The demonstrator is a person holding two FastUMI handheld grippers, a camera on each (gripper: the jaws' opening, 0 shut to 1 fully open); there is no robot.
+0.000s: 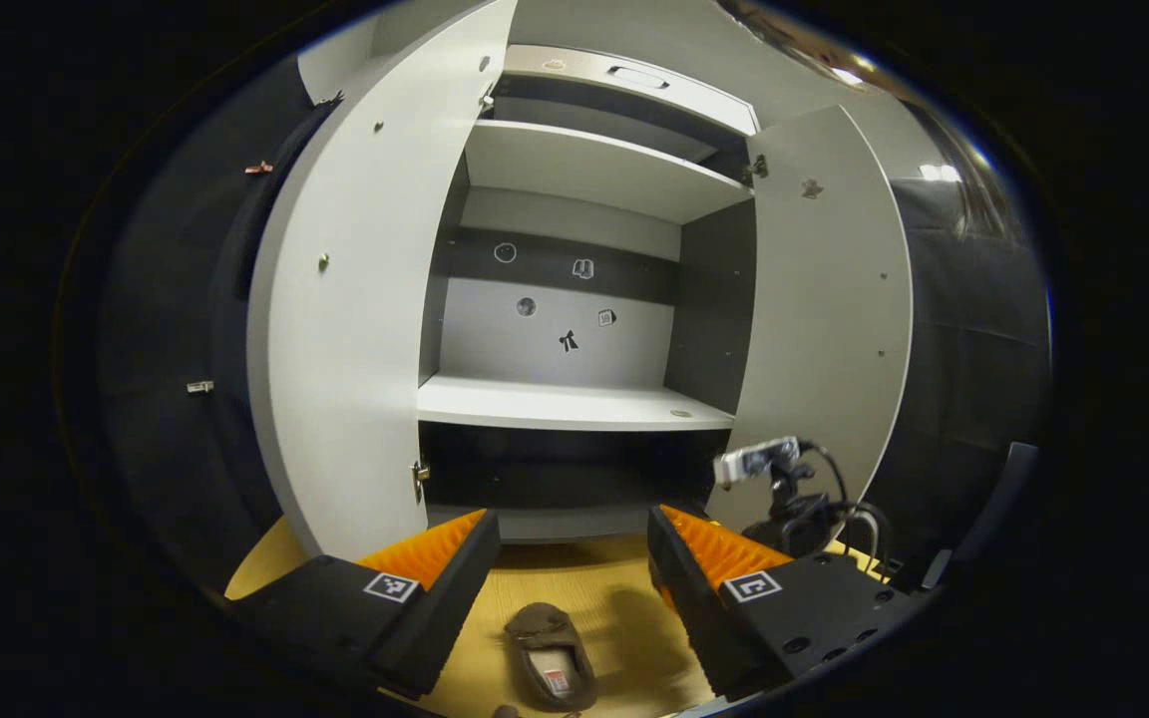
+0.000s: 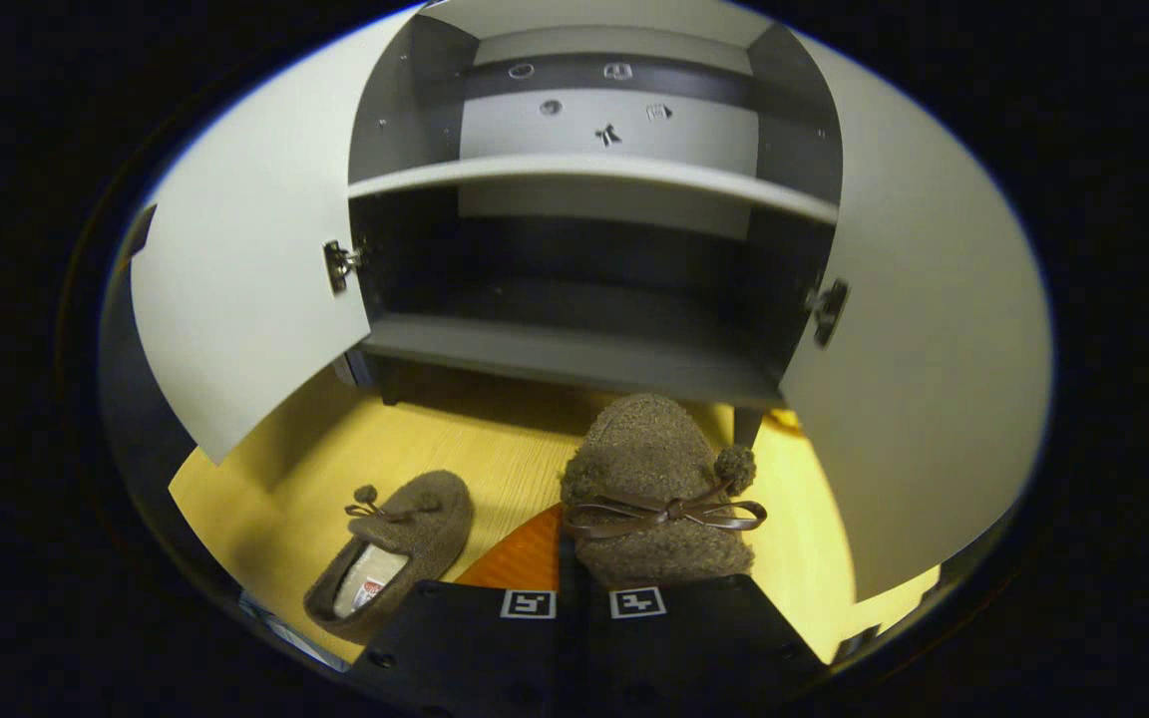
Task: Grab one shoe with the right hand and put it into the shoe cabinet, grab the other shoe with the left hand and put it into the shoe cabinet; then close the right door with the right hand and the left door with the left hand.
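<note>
Ahead of the right gripper (image 2: 574,558), the cabinet (image 2: 584,354) is standing with both doors swung wide, left door (image 2: 245,299) and right door (image 2: 924,379) flaring out to either side. The right gripper's fingers are sitting pressed together on the heel end of a shoe (image 2: 659,489), toe pointing toward the cabinet's dark bottom compartment, bow on top. The shoe is hanging just short of the bottom shelf edge, over the wood floor (image 2: 265,469). The second shoe (image 2: 395,553) is lying on the floor to the lower left of that gripper, opening up.

In the left gripper view, the left gripper (image 1: 573,558) is hovering with fingers spread apart, holding nothing. The second shoe is lying below and between its fingers on the floor, not touched. The cabinet is facing it straight ahead, shelves bare. A small camera on a stand (image 1: 764,464) is sitting beyond its right finger, near the right door.
</note>
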